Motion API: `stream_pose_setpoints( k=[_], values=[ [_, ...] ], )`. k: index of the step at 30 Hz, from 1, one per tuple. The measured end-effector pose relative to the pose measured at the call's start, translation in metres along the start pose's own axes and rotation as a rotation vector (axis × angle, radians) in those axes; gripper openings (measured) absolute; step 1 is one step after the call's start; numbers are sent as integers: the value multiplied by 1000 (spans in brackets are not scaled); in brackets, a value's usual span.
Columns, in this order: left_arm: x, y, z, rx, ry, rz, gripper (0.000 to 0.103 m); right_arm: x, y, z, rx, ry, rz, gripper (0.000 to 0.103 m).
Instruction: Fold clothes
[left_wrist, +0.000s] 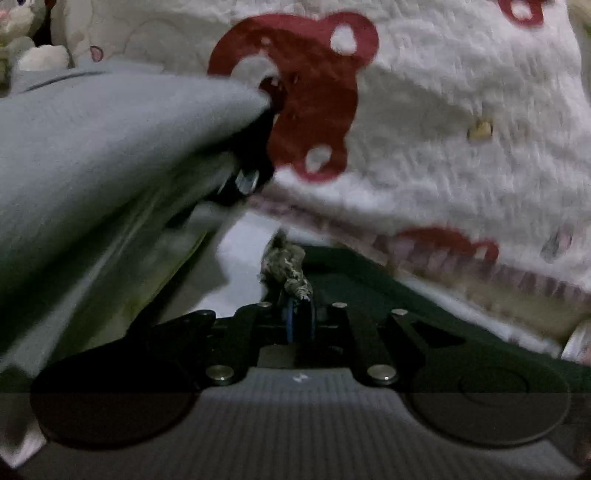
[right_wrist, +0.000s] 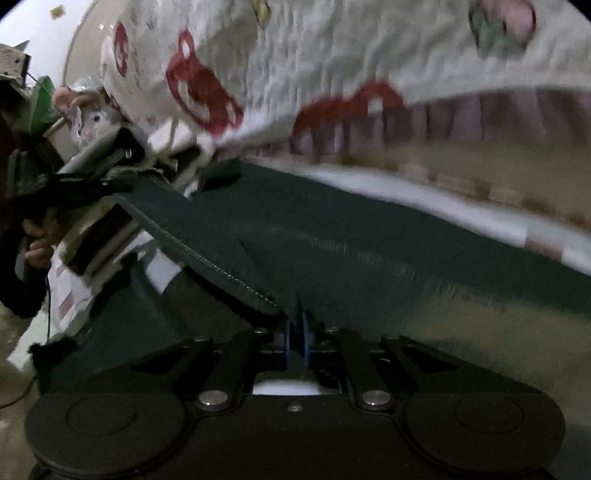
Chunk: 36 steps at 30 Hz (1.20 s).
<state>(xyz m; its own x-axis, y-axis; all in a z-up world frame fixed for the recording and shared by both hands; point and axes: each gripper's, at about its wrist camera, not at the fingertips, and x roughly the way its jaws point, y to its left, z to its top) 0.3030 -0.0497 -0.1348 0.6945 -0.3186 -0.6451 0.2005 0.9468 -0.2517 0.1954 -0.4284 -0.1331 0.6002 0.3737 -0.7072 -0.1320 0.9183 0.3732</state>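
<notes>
Left wrist view
- left gripper (left_wrist: 299, 317): jaws pinched together; a frayed, mottled scrap of fabric (left_wrist: 286, 269) sticks up at the tips, seemingly caught there. Whether it belongs to the garment, cannot tell.
- grey cloth (left_wrist: 110, 147): draped across the left of the view, hiding part of a dark device.
- fleece blanket (left_wrist: 461, 110): white with red bear prints, backdrop.

Right wrist view
- right gripper (right_wrist: 295, 332): clenched on the stitched hem of the dark green garment (right_wrist: 332, 251), probably to lift a corner for a fold.
- garment location: spread on the bed (right_wrist: 406, 192), edge raised toward the other handheld device (right_wrist: 92, 184) at left, so it hangs taut between them.
- person's hand (right_wrist: 37, 243): gripping that device's handle.
</notes>
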Motion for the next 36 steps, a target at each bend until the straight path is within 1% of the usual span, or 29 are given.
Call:
stream_pose_setpoints(
  k=[1,2,3,4,5,6,7,9,10,12,13,15,16,18,19,20,22,24,25,27,29,31,32,33,34,35,36],
  values=[
    [8,0,-14,37,44,49,8,8,0,-4,12,37,0,16],
    [16,3,-22,35,79,72,8,15,3,-9,5,59,-16,18],
    [24,6,-30,24,110,88,8,16,9,-12,-13,54,-34,21],
    [31,9,-37,13,142,105,8,12,13,-16,-14,34,-30,26],
    [34,9,-40,18,149,115,8,5,16,-20,9,12,-2,38],
    [36,8,-41,27,149,124,8,-2,18,-24,31,-11,25,44],
    [35,4,-40,44,138,133,8,-12,19,-31,52,-37,36,45],
    [29,-6,-43,95,114,156,9,-37,16,-49,94,-94,16,45],
    [27,-11,-45,128,103,171,9,-48,14,-57,112,-117,-13,45],
    [24,-21,-48,192,80,201,9,-71,5,-73,127,-129,-165,45],
    [23,-26,-49,224,68,217,8,-78,3,-80,108,-120,-253,45],
    [20,-41,-57,333,-14,245,8,-91,0,-95,42,-91,-443,45],
    [20,-45,-57,357,-25,260,8,-95,0,-100,8,-78,-520,45],
    [12,-41,-46,278,-52,220,8,-99,0,-106,-63,-60,-632,45],
    [4,-36,-40,246,-76,205,8,-99,1,-107,-95,-55,-672,45],
    [-4,-32,-35,218,-101,194,8,-99,3,-105,-118,-57,-683,45],
    [-8,-27,-34,203,-98,192,8,-97,10,-100,-158,-67,-669,45],
    [6,-22,-44,209,-24,216,8,-93,16,-94,-191,-78,-623,45],
    [15,-20,-50,211,32,224,8,-89,16,-90,-189,-82,-594,45],
    [24,-15,-57,213,88,232,8,-79,12,-80,-167,-99,-537,46],
    [23,-12,-55,206,105,224,8,-70,1,-68,-92,-137,-494,46],
    [17,-11,-52,199,110,210,8,-66,-18,-57,54,-182,-448,46],
    [15,-9,-52,210,116,205,9,-66,-30,-51,137,-204,-423,49],
    [16,-9,-53,220,128,202,10,-62,-41,-48,218,-203,-408,52],
    [18,-6,-54,210,144,210,13,-57,-49,-47,269,-187,-411,52],
    [21,-4,-56,196,161,220,17,-52,-46,-47,240,-172,-430,54],
    [21,-5,-56,210,161,250,20,-47,-36,-44,158,-137,-461,56]
  ],
)
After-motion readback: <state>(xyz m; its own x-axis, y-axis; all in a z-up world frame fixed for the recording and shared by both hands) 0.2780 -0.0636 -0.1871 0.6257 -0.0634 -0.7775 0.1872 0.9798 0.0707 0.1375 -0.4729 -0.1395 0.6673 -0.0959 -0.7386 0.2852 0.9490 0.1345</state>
